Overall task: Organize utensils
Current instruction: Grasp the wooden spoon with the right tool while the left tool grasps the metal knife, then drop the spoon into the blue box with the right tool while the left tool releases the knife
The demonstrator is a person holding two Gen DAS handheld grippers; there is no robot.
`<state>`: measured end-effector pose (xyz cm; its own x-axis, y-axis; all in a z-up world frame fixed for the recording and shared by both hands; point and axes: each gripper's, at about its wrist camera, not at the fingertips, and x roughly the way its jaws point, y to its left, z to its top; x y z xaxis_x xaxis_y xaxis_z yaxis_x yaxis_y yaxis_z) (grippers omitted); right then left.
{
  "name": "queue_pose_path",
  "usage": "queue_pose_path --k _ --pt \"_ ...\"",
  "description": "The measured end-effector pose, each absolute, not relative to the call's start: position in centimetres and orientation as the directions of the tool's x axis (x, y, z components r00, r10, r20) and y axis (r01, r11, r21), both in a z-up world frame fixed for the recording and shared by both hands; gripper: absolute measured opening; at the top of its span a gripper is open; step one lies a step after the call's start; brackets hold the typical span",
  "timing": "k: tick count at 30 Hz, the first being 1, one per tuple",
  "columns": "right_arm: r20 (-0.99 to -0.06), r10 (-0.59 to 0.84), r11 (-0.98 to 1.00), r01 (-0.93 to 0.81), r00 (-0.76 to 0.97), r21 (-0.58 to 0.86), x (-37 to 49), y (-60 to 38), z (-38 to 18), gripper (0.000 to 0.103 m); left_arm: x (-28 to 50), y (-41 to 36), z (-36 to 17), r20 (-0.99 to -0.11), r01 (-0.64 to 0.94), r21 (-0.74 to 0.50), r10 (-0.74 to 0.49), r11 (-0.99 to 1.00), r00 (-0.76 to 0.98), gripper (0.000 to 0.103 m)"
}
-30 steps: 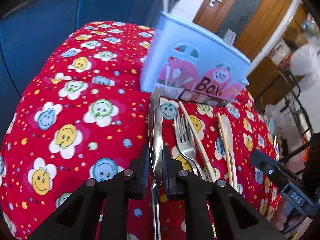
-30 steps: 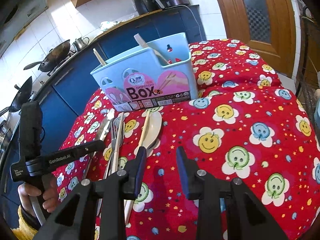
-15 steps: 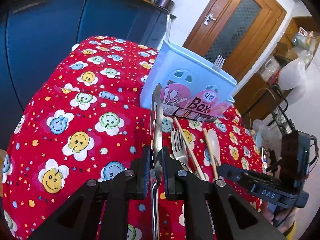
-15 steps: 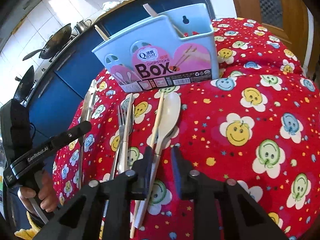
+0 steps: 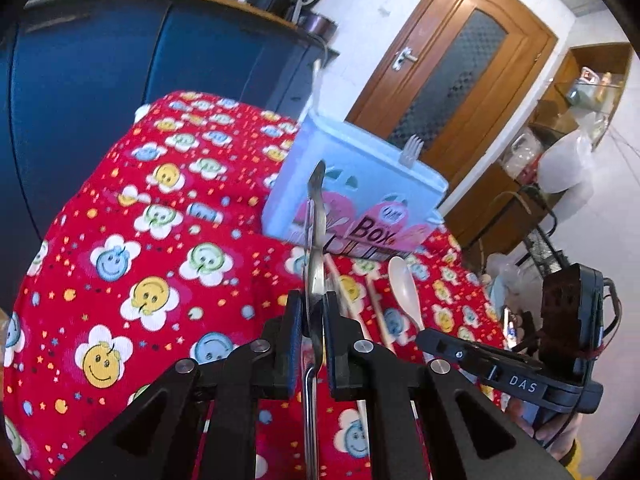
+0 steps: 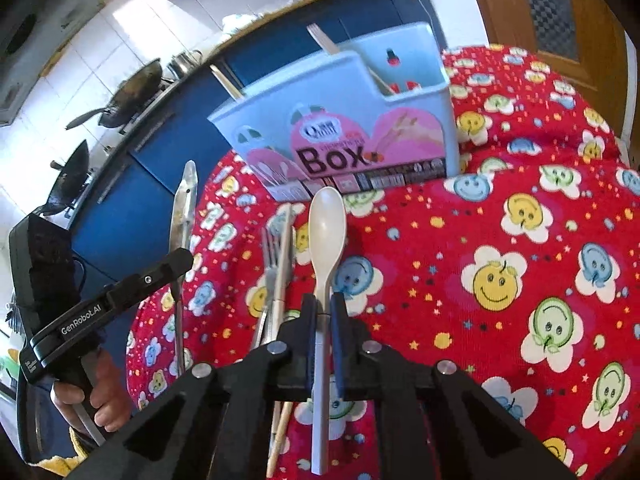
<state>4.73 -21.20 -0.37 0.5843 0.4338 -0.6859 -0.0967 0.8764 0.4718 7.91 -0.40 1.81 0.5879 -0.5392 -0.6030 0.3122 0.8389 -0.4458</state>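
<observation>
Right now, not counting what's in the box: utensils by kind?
knife: 1
fork: 1
chopsticks: 2
spoon: 1
Total: 5

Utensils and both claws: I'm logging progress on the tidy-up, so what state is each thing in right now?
Left claw: shut on the knife, jaws just closing, blade raised off the cloth.
Right claw: shut on the white spoon, jaws just closed.
Fork: lying on the cloth, not held.
Chopsticks: lying beside the fork, not held.
Blue utensil box: upright, utensils already standing in it.
</observation>
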Motion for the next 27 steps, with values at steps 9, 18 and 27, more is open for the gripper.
queue_pose_path --k 9,18,27 --pt "-0.551 0.407 0.885 -0.164 0.729 0.437 2.8 -21.4 3.5 0.009 7.0 -1.3 5.2 -0.503 0.374 -0.414 -0.551 0.83 0.666 0.007" --pt "-0.422 0.323 0.916 -0.167 0.847 0.366 2.6 -22.5 6.5 0.009 8.9 -2.6 8.9 -0.418 0.404 -0.363 -0.534 0.84 0.734 0.007" --pt "-0.305 0.257 0.935 -0.156 0.917 0.317 5.2 -24.2 8.8 0.009 12.3 -3.8 12.4 -0.319 0.395 -0.313 -0.487 0.864 0.813 0.007"
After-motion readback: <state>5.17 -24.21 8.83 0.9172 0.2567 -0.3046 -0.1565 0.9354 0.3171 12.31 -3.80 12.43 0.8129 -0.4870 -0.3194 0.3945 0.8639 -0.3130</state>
